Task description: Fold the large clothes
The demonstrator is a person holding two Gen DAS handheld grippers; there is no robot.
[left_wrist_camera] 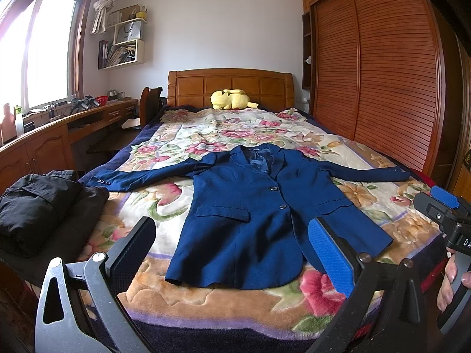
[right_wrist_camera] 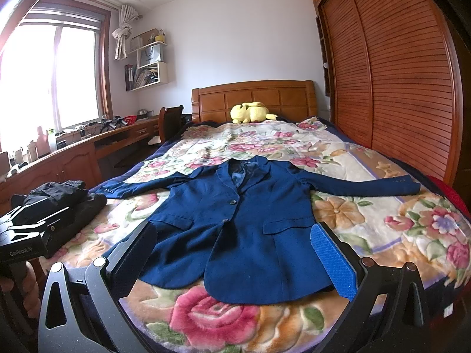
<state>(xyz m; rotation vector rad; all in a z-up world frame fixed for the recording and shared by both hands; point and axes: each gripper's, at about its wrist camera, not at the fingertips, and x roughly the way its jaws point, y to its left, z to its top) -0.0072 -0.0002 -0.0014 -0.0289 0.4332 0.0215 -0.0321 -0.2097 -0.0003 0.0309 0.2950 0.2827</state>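
One blue blazer [left_wrist_camera: 250, 214] spread face up on the floral blanket [left_wrist_camera: 182, 135], with two sleeves, two flap pockets, two front buttons. One pile of black clothes [left_wrist_camera: 41, 206] left of the blazer. One yellow plush toy [left_wrist_camera: 231, 99] beyond the blazer, by one wooden headboard [left_wrist_camera: 229, 83]. Two claws, left claw [left_wrist_camera: 232, 253], right claw [right_wrist_camera: 234, 259], both with fingers apart.
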